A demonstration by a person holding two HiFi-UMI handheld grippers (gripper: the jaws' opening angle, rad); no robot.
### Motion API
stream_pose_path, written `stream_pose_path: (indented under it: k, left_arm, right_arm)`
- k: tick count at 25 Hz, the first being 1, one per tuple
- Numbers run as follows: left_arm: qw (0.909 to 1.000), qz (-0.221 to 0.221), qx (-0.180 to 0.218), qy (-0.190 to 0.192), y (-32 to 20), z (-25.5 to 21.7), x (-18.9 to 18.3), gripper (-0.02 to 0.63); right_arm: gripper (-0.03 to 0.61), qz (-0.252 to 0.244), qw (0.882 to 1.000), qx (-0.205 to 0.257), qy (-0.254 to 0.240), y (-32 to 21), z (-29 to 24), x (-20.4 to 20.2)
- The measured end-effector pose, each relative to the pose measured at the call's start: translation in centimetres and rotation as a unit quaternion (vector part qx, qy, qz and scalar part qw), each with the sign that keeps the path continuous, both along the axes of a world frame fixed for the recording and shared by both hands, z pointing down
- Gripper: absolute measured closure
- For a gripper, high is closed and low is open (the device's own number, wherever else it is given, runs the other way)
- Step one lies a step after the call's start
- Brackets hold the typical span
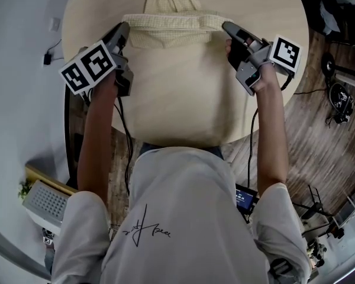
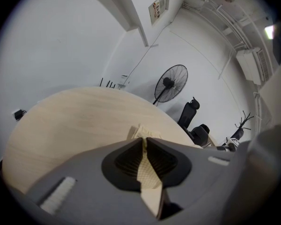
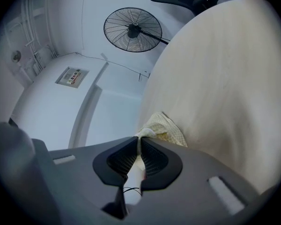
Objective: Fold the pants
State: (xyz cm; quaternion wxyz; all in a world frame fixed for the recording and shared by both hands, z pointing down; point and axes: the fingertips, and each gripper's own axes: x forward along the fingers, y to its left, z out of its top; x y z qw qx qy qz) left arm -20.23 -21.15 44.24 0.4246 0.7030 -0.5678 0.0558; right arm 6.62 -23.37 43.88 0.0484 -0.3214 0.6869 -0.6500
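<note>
So that the fold lands straight, my left hand-held gripper (image 1: 123, 33) and right hand-held gripper (image 1: 228, 27) each clamp one end of the yellow checked pants (image 1: 171, 21), stretched taut over the far side of the round worktop (image 1: 177, 99).

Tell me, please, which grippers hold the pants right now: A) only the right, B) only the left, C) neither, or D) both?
D: the left gripper and the right gripper each have checked cloth of the pants pinched between closed jaws.
</note>
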Motion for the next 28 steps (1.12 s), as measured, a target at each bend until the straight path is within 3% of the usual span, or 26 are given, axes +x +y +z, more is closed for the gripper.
stream_pose_path:
  k: [8,17,22,28]
  left_arm:
    - [0.9992,-0.014,-0.014,0.035,-2.6,1.3,-0.5,0.529]
    - [0.9979,-0.028,-0.029,0.050,-5.8,3.1,-1.1,0.528]
    - [0.9916,-0.060,-0.047,0.104,-8.7,5.0,-1.5,0.526]
    - [0.9851,-0.082,-0.058,0.139,-9.5,6.2,-1.8,0.526]
  right_arm:
    - [0.555,0.022,0.998,-0.042,-0.044,-2.3,1.5,-0.4]
    - [0.554,0.034,0.992,-0.083,-0.092,-5.3,3.1,-1.2]
    - [0.554,0.058,0.984,-0.113,-0.128,-8.3,4.8,-1.6]
    - [0.552,0.080,0.977,-0.135,-0.144,-9.3,5.9,-1.8]
